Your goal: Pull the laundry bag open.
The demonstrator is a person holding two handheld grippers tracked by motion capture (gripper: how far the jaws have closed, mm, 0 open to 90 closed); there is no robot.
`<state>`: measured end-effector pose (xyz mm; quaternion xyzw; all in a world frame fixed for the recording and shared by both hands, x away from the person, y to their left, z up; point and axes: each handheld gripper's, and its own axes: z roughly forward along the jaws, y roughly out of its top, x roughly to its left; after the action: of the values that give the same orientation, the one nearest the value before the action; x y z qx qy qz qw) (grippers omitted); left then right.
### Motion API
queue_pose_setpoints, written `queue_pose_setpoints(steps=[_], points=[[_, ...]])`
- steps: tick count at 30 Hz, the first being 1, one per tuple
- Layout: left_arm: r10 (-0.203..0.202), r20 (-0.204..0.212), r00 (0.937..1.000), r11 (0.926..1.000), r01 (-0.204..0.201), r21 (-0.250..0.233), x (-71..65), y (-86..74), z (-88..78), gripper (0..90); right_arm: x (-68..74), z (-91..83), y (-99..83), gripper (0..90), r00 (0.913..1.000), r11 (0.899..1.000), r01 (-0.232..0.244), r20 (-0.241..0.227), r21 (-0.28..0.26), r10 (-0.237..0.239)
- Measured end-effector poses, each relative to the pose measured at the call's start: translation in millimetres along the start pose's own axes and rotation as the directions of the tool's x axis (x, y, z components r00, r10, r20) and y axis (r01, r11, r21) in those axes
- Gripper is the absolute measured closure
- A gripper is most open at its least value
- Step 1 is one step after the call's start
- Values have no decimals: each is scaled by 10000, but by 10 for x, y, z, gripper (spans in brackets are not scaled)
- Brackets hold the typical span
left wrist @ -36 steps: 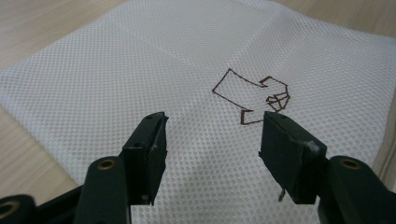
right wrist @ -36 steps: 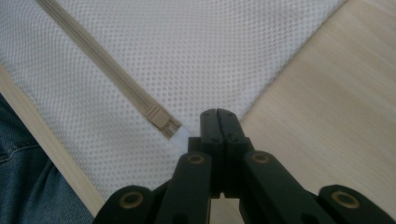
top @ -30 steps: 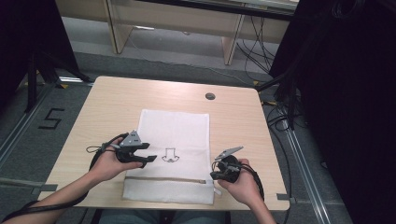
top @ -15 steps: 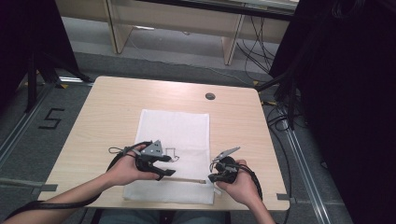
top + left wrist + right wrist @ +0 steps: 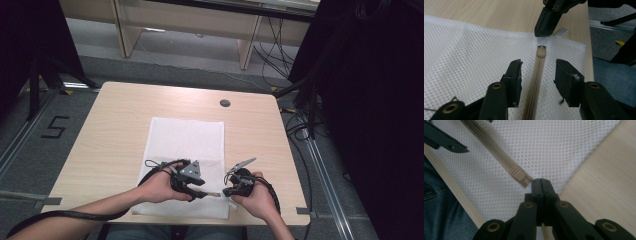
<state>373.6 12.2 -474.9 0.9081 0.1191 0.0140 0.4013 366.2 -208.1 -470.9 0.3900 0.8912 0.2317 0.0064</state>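
Nearest the table's six o'clock edge: right gripper (image 5: 541, 185) clamped shut on the white tab at the zipper's end, pinning the mesh bag (image 5: 187, 140). Left gripper (image 5: 537, 75) at its nine o'clock, jaws just been narrowing, straddling the tan zipper (image 5: 536, 82) without pressing it yet. Slider (image 5: 541, 52) sitting at the tab end. Looks like early days, actual zipper pull not started. Rest of the bag flat toward twelve o'clock.

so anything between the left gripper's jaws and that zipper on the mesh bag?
Nothing visible. The left gripper straddles the beige zipper on the white mesh bag, jaws just been closing, pads not yet touching. The right gripper pinches the bag's end tab beyond the slider.
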Motion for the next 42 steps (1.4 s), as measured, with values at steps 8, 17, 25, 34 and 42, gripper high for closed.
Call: queue_pose_setpoints(steps=[8,17,25,34,42], points=[[248,236,9994,9996,-251,136,22,69,159,595,-12,51,-11,900,10000,9997,9,-88,261,-7],[235,495,9985,9989,-255,401,8,109,337,635,11,108,-12,900,9997,9988,-165,-162,455,173],[313,571,9979,9981,-342,507,8,102,441,634,1,114,-13,900,10000,9990,-49,-49,435,51],[393,449,9982,9976,-418,555,-20,100,519,663,4,119,-11,900,9998,9988,-152,-105,468,157],[1059,244,9941,9921,-1073,650,-77,134,546,724,-7,117,-13,900,9999,9992,-40,-92,405,43]])
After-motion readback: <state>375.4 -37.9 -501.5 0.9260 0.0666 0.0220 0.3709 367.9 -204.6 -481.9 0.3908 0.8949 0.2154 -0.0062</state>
